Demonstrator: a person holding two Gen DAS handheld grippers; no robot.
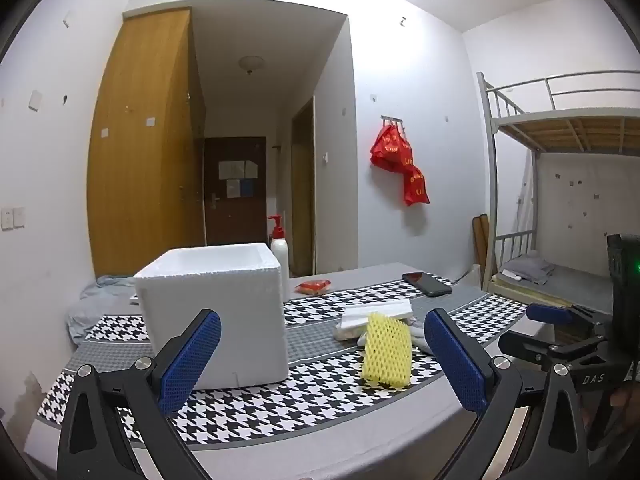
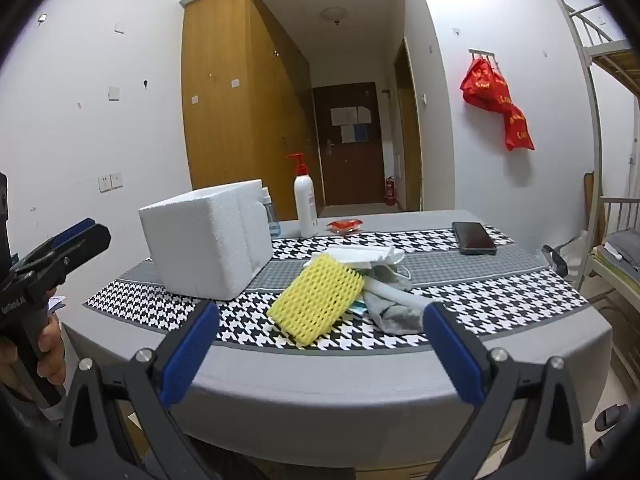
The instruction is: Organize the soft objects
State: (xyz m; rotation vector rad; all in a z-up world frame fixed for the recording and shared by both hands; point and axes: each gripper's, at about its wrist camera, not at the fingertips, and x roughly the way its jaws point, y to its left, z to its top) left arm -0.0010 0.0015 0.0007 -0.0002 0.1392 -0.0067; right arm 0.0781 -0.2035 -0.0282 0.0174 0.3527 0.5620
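Yellow foam net sleeve [image 2: 318, 304] leans on a small heap of soft items, grey cloth [image 2: 394, 312] and white foam sheets [image 2: 360, 257], on the houndstooth cloth of the table [image 2: 360, 384]. White foam box [image 2: 204, 240] stands just left of the heap, inside not visible; pump bottle [image 2: 306, 208], red packet [image 2: 345, 225] and phone [image 2: 474, 238] lie farther back. Left tool [image 1: 322, 354] and right tool [image 2: 320, 356] both spread wide, nothing between the pads, short of the heap.
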